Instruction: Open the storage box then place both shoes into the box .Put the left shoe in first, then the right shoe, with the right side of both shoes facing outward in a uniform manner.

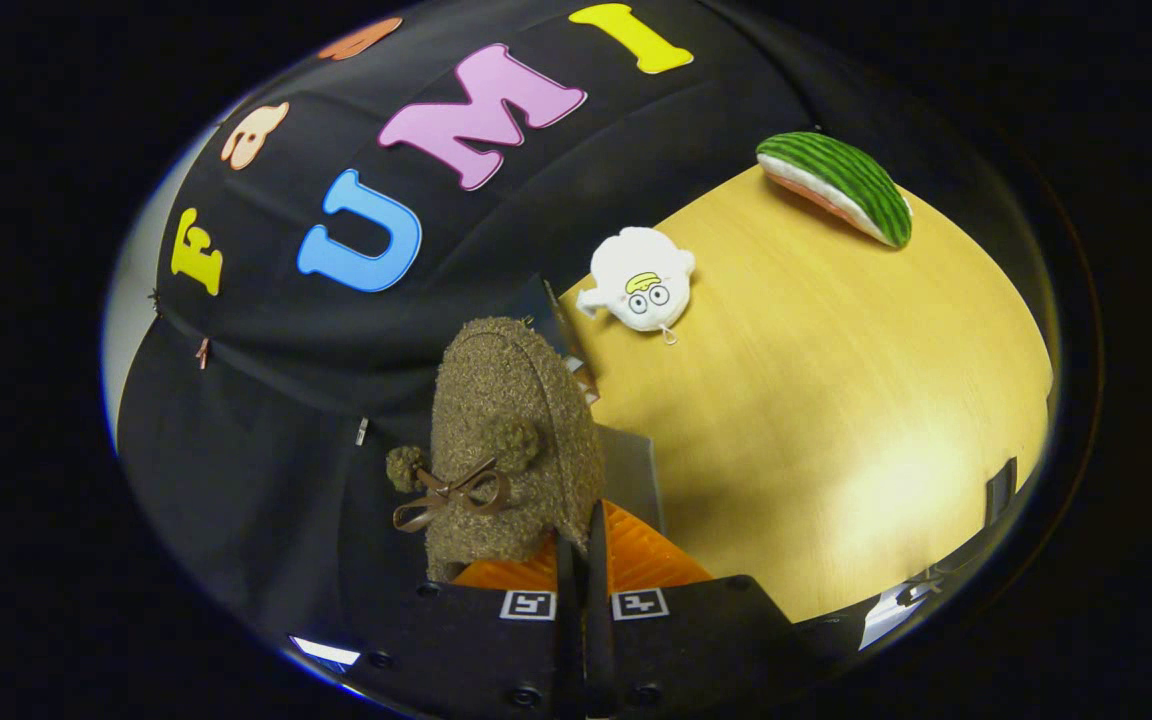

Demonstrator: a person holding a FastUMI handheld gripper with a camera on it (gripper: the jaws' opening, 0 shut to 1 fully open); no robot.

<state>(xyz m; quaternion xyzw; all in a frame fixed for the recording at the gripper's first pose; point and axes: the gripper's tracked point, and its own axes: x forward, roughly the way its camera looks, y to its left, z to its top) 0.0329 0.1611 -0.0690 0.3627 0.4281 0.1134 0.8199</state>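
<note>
A brown fuzzy shoe (pixel 506 440) with a brown bow and two pompoms hangs tilted just ahead of my fingers, raised off the wooden table (pixel 836 400). My gripper (pixel 582 530) is shut on the shoe's rim, its two fingers pressed close together with only a thin edge of the shoe between them. Behind the shoe, a dark edge and a grey panel (pixel 631 465) of what looks like the storage box show; most of it is hidden by the shoe. I cannot tell whether this is the left or the right shoe.
A white plush toy (pixel 641 280) lies on the table beyond the shoe. A watermelon-slice plush (pixel 836 185) rests near the table's far edge. The black cloth wall (pixel 266 400) stands close beside the shoe.
</note>
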